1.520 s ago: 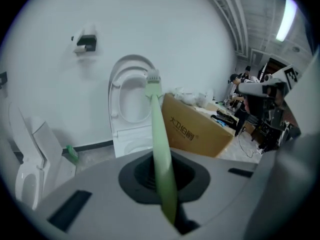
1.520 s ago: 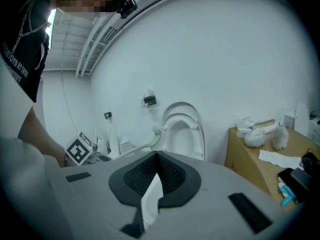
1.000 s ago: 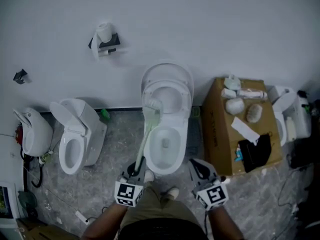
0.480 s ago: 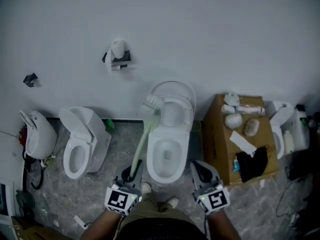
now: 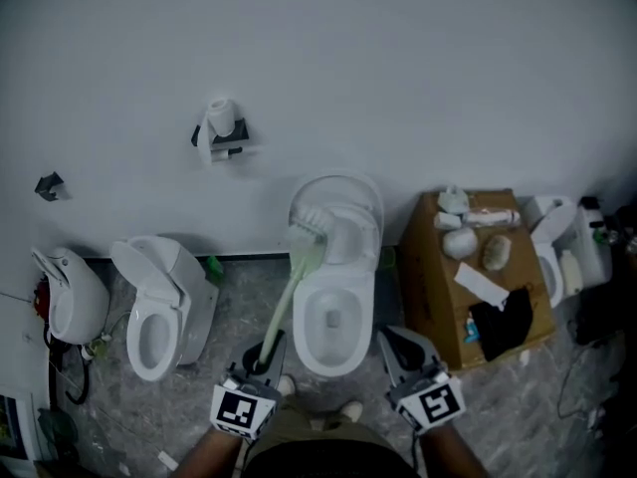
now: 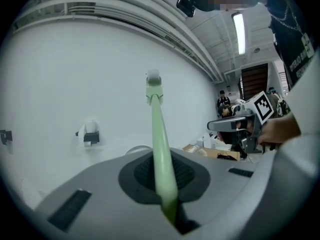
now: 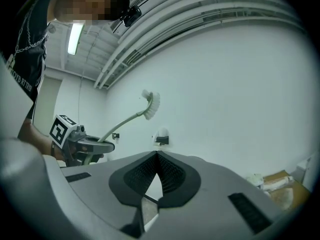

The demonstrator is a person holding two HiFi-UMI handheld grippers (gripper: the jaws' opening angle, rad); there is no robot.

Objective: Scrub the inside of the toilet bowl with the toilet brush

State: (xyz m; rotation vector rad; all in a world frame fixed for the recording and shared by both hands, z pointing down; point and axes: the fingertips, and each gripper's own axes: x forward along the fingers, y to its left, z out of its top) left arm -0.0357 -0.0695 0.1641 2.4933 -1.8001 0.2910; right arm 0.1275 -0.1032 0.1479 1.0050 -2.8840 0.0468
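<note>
Toilet brush [image 5: 289, 289] swung rightward, left gripper [image 5: 267, 348] clamping its green stem; right gripper [image 5: 397, 345] closed

We list one grey marbled floor [image 5: 239, 292]. Standing on it:
- the central toilet [image 5: 333, 317];
- left of that toilet, a smaller toilet [image 5: 157, 312], lid raised;
- farther left, a white fixture [image 5: 70, 292];
- right of it, a cardboard box [image 5: 428, 287];
- beyond the box, another white toilet [image 5: 550, 257].

Toilet [image 5: 370, 302] against the wall [image 5: 418, 68], second toilet [image 5: 149, 317] at its left, cardboard box [image 5: 425, 267] at its right
</note>
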